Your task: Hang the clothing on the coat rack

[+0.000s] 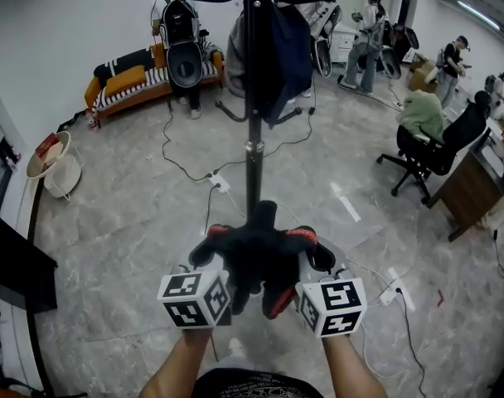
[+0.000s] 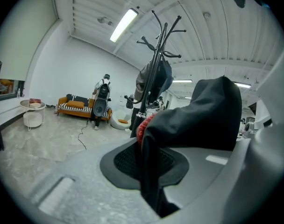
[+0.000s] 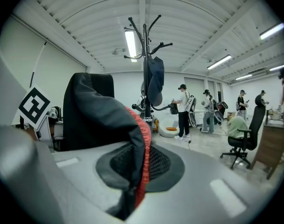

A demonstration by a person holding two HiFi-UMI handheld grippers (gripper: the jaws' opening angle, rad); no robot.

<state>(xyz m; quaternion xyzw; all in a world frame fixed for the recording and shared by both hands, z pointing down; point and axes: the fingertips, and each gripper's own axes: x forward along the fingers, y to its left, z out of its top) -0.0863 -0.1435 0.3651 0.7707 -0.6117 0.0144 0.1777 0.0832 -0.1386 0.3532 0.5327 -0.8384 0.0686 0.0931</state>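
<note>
Black cloth with a red trim, the garment (image 1: 252, 255) hangs in the air on the near side of the rack (image 1: 253, 152), in line with its pole and not touching it. It is stretched between the left gripper (image 1: 209, 259) and the right gripper (image 1: 312, 259), both short of the rack. So the pickup looks done, while the hanging is not. The garment has yet to reach the rack, rise to its arms and catch on a free one. A dark coat (image 1: 278, 52) already hangs up there.

Both grippers are clamped on cloth. In the left gripper view a fold crosses the mesh pad (image 2: 125, 164). In the right gripper view the red edge lies pinched against the pad (image 3: 160, 164).
</note>
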